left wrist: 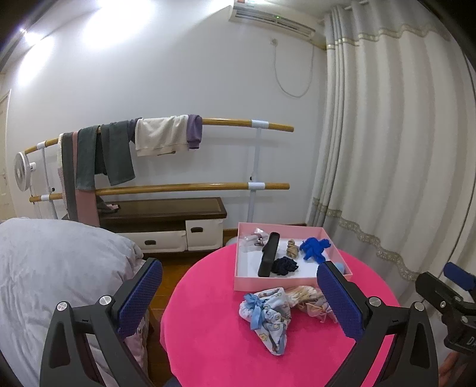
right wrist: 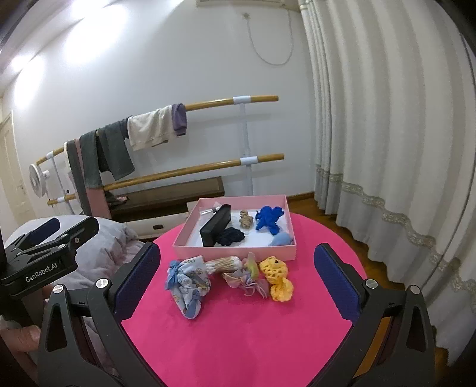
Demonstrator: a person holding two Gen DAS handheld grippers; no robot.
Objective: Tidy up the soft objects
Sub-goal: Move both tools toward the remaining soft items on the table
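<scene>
Both our claws are spread wide and hold nothing. The soft things lie in a row on the pink table [right wrist: 238, 342], just before the pink box [right wrist: 235, 248]. The row runs left to right, straight ahead of our right claw [right wrist: 236, 282]; the left claw [left wrist: 239, 300] is offset to the left, so the right is nearer to the yellow crochet piece [right wrist: 275, 278].

One pink box [right wrist: 235, 247], five soft items inside, four outside.

We are in a bedroom at home: a bed [left wrist: 59, 262] with grey bedding, clothes [left wrist: 160, 137] over a wooden rail, long curtains [left wrist: 386, 148], a wall air conditioner [left wrist: 273, 20].
</scene>
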